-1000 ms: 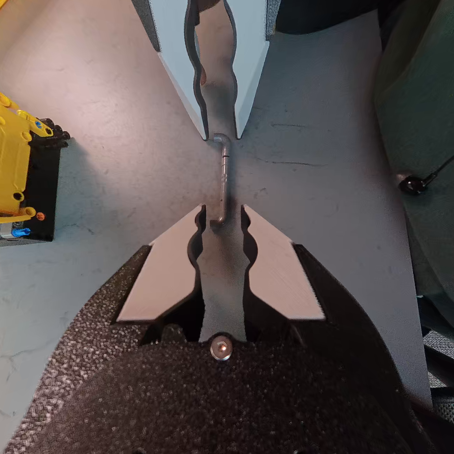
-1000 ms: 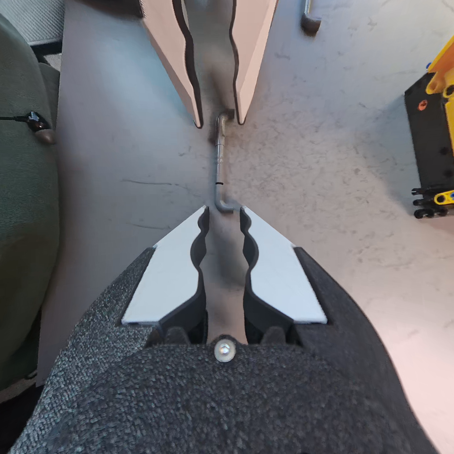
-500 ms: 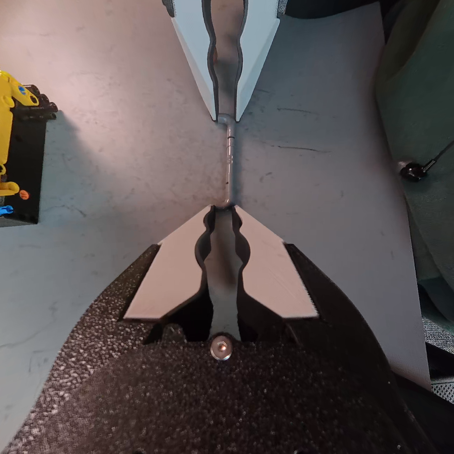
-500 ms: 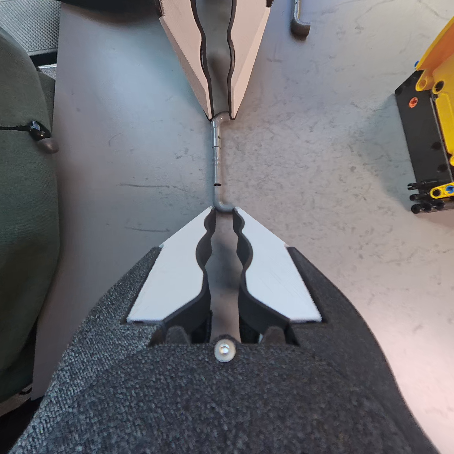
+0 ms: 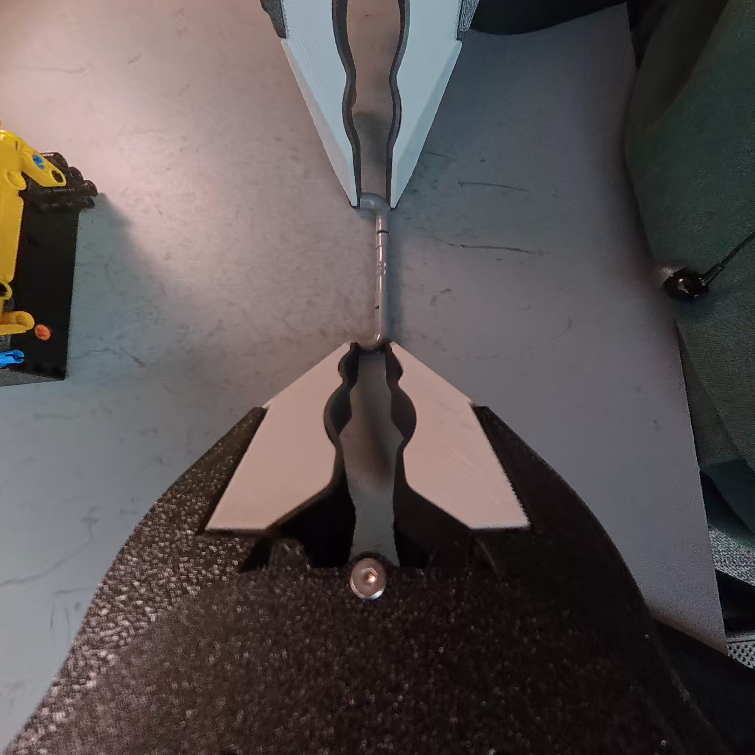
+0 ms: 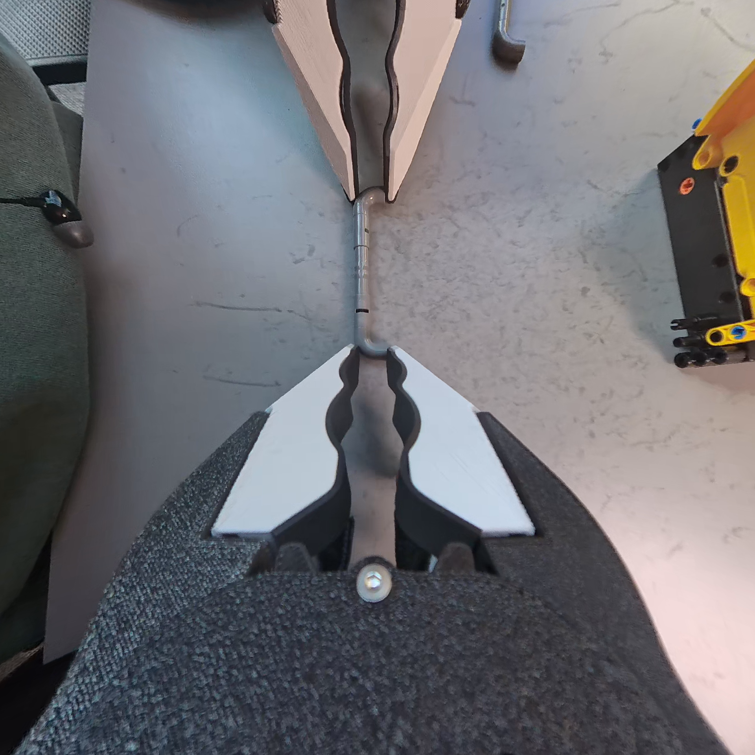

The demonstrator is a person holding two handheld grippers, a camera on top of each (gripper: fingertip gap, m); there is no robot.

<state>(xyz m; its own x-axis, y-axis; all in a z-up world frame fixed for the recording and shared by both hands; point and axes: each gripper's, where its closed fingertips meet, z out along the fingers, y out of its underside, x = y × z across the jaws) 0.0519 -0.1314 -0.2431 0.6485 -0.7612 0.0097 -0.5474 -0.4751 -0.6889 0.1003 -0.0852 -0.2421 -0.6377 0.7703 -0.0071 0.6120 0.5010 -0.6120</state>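
Note:
A thin grey metal rod [image 5: 382, 273] with a bent hook at each end spans the gap between my two grippers over the grey table [image 5: 204, 245]. My left gripper [image 5: 371, 347] is shut on the near hook in the left wrist view. My right gripper [image 5: 374, 202] faces it from the top and is shut on the far hook. In the right wrist view the rod [image 6: 361, 269] runs from my right gripper [image 6: 372, 351] up to my left gripper [image 6: 369, 196]. The jaws of both stand narrow, with the hooks pinched at the tips.
A yellow and black toy brick build [image 5: 24, 261] stands at the left edge, and at the right in the right wrist view [image 6: 719, 245]. A second grey bent rod [image 6: 506, 41] lies beyond. Green fabric with a black cord toggle [image 5: 682, 286] lies past the table's right edge. Left tips to right tips: about 8 centimeters.
Both grippers stood open around the rod's ends a second ago. They have closed onto the two hooks, and the rod now sits straight between them.

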